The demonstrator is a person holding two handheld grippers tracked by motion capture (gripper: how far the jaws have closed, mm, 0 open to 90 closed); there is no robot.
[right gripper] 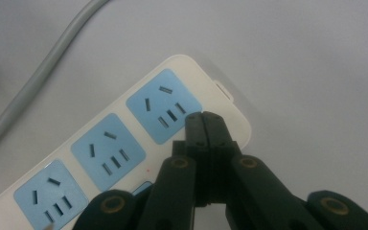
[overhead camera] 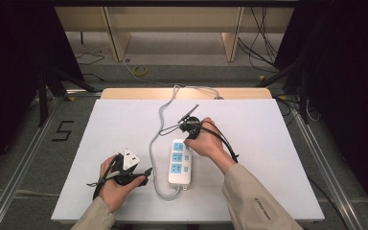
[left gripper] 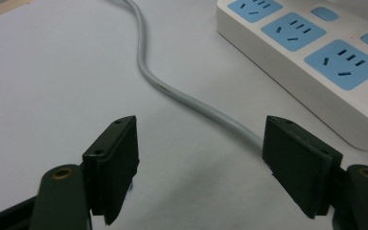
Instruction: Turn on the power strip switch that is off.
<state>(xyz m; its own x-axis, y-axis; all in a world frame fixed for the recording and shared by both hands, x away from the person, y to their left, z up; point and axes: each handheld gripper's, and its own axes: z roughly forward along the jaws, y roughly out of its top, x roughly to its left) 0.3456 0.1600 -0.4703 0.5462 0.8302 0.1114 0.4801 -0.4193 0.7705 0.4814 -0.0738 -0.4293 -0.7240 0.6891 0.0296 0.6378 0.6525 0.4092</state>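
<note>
White table [overhead camera: 268, 158]: power strip [overhead camera: 179, 163], grey cord [overhead camera: 154, 143].

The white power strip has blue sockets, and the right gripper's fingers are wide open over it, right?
Not quite. The right gripper has its fingers pressed shut together, as the right gripper view shows. They sit over the white plastic power strip with blue sockets, just as you said.

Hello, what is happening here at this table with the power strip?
A person works at a white table with a gripper in each hand. The right gripper, jaws shut and empty, presses its tips down at the far end of the white power strip, beside the end socket, where its switches are. The left gripper rests open near the strip's grey cable, holding nothing.
</note>
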